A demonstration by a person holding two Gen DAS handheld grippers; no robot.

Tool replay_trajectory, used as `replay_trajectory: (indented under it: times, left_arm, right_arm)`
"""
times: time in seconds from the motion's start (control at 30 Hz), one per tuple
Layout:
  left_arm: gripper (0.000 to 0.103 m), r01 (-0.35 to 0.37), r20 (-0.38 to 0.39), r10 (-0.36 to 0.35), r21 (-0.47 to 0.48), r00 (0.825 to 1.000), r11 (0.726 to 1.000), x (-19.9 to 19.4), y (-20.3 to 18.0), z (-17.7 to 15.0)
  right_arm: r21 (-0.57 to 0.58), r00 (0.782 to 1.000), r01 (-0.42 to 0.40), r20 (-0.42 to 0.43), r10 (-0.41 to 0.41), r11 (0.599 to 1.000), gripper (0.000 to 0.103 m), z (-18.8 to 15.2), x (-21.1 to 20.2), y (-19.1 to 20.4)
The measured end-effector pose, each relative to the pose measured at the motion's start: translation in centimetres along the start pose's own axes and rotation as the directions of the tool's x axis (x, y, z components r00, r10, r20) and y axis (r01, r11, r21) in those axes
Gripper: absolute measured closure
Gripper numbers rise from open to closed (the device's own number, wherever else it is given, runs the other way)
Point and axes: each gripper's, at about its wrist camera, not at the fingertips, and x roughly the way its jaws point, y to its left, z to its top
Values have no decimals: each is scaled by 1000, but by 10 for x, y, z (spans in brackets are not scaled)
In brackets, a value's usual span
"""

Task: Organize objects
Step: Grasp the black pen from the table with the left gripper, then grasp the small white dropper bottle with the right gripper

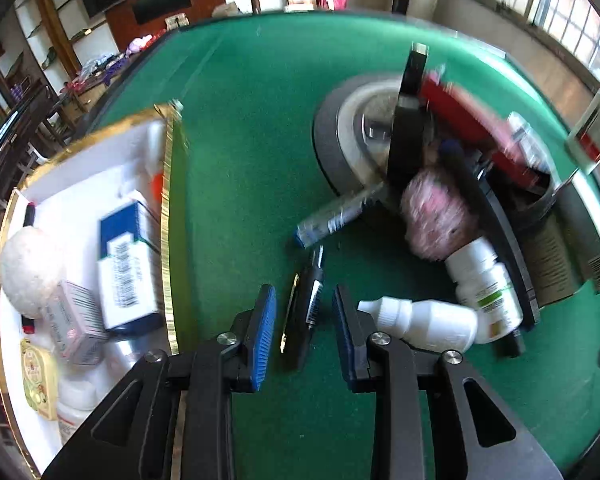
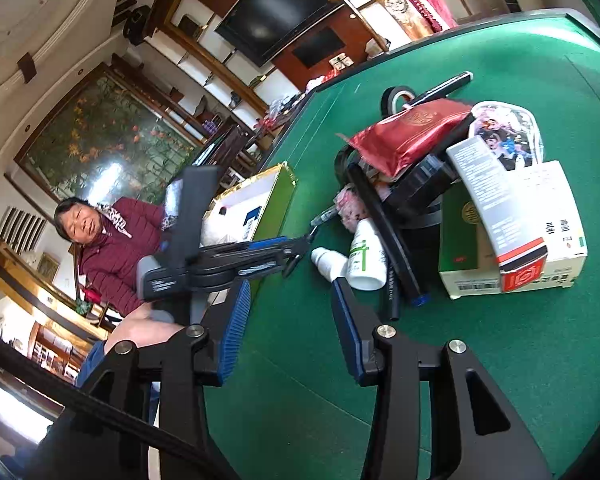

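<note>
Task approx. half done: several items sit in tray (image 1: 168, 200), pile (image 1: 440, 208) remains on table (image 1: 252, 128); left gripper (image 1: 304, 320) jaws apart around pen (image 1: 306, 312), right gripper (image 2: 288, 328) apart, empty.

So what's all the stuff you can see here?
table: one, green, under everything
tray: one, white with gold rim, left side
box: one, blue and white, in tray
fluffy ball: one, white, in tray
puff: one, pink, right side
bottles: two, white, near puff
red packet: one, red, right side, on top
marker: one, silvery, beside puff
slim case: one, black, on table
left gripper: one, black, blue fingers, open around slim case
right gripper: one, black, blue fingers, open, empty
</note>
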Motion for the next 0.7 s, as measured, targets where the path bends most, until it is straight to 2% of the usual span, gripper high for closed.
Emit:
replay_trajectory:
  times: [0.07,0.13,0.27,0.4,0.5,0.6,0.7]
  left_arm:
    - [91,2,21,-1,-1,1000,1000,-1,-2,-7]
    - [91,14,25,-13,-9,1000,1000,-4,-3,-19]
    - [91,61,52,-61,3,997,998,-19,-9,-64]
    - [91,119,93,-118,4,989,993,-37,-13,-108]
    - [91,108,134,-106,-7,985,994,-42,-17,-130]
    - [91,128,145,-122,-33,982,991,-42,-12,-132]
    - [90,132,147,-125,-33,981,991,-42,-10,-132]
  right_arm:
    - [-20,1000,14,3,-14,1000,62,-1,3,2]
    - [-37,1000,23,2,-23,999,62,-3,5,2]
    - [-94,999,27,-17,-29,995,62,0,17,5]
    - [-145,991,-28,-136,8,989,61,11,47,14]
    - [-230,978,-12,-205,-36,973,62,21,77,25]
    - [-315,970,61,-205,-131,947,62,33,102,28]
    - [-341,958,121,-208,-200,932,62,38,118,18]
